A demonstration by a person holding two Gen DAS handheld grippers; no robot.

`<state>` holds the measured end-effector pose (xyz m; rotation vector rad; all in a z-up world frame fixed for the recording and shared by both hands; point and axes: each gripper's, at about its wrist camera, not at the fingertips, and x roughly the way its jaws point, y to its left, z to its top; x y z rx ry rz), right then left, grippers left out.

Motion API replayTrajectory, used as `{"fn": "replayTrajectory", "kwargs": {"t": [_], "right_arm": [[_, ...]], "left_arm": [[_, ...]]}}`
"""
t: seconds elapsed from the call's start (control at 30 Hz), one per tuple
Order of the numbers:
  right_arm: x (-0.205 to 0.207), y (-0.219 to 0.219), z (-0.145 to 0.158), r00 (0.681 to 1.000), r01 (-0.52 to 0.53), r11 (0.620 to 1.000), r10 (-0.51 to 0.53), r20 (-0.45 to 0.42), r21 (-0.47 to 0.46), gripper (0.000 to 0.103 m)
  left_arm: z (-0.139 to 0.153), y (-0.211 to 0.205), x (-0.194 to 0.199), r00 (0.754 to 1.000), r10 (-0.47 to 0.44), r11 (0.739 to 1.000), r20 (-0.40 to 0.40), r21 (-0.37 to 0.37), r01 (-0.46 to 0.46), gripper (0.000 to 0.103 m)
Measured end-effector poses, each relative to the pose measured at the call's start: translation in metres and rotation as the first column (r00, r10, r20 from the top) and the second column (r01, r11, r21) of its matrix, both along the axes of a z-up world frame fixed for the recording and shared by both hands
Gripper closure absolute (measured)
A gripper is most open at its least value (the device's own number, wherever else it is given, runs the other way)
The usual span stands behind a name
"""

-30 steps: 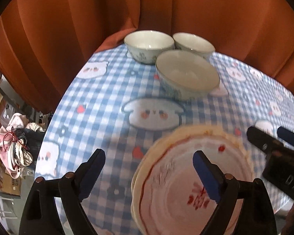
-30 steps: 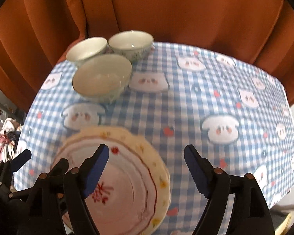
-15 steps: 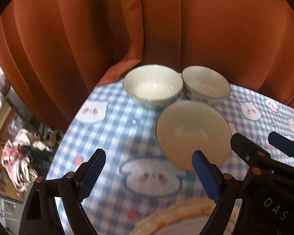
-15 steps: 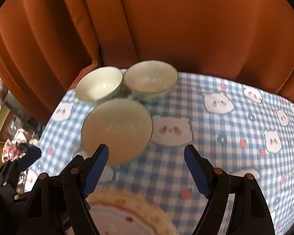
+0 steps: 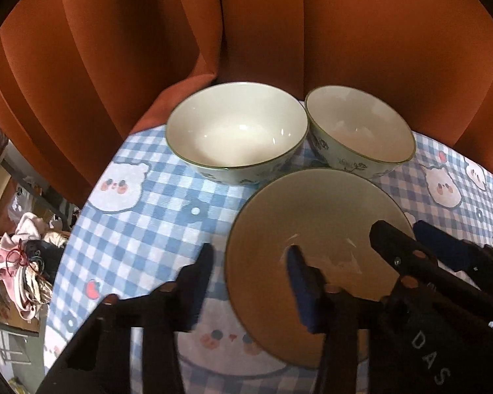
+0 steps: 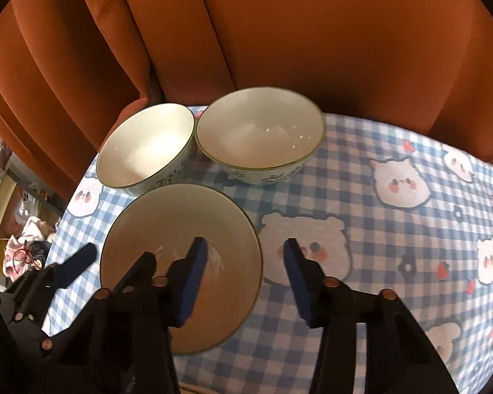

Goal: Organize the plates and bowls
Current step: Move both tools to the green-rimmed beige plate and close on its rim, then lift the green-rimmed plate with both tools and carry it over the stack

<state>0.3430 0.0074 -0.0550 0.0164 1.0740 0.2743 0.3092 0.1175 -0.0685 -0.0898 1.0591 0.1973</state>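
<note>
Left tool and right tool both closing, each straddling opposite rim of near cream ceramic bowl, pads not yet pressing. Bowl sits on blue-checked bench, before two matching bowls.

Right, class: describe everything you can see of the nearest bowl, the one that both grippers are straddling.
The nearest bowl is round, glazed ceramic by its look, cream inside with a thin dark rim, empty and upright on the checked tablecloth. The left gripper straddles its left rim and the right gripper its right rim, jaws closing, pads not visibly pressing. It sits just before two similar bowls; contact unclear.
</note>
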Motion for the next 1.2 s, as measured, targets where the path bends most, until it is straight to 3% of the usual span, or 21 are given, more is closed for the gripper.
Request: {"fn": "replayTrajectory", "kwargs": {"t": [0.1,0.23,0.7,1.2], "right_arm": [[0.006,0.0,-0.005,1.0,0.008,1.0,-0.008,-0.008,0.01,0.067],[0.011,0.001,-0.009,1.0,0.004,1.0,-0.004,-0.013,0.011,0.083],[-0.002,-0.008,0.004,0.999,0.046,0.999,-0.046,-0.011,-0.012,0.085],[-0.067,-0.051,0.045,0.982,0.187,0.981,-0.185,0.044,-0.045,0.085]], "left_arm": [[-0.004,-0.001,0.006,1.0,-0.002,1.0,-0.011,-0.007,0.001,0.068],[-0.004,-0.004,0.009,1.0,-0.003,0.999,-0.001,0.036,0.003,0.071],[0.011,-0.013,-0.001,0.999,-0.042,0.999,-0.006,0.017,0.042,0.073],[0.042,-0.046,-0.056,0.983,-0.175,0.984,0.055,-0.025,0.177,0.073]]}}
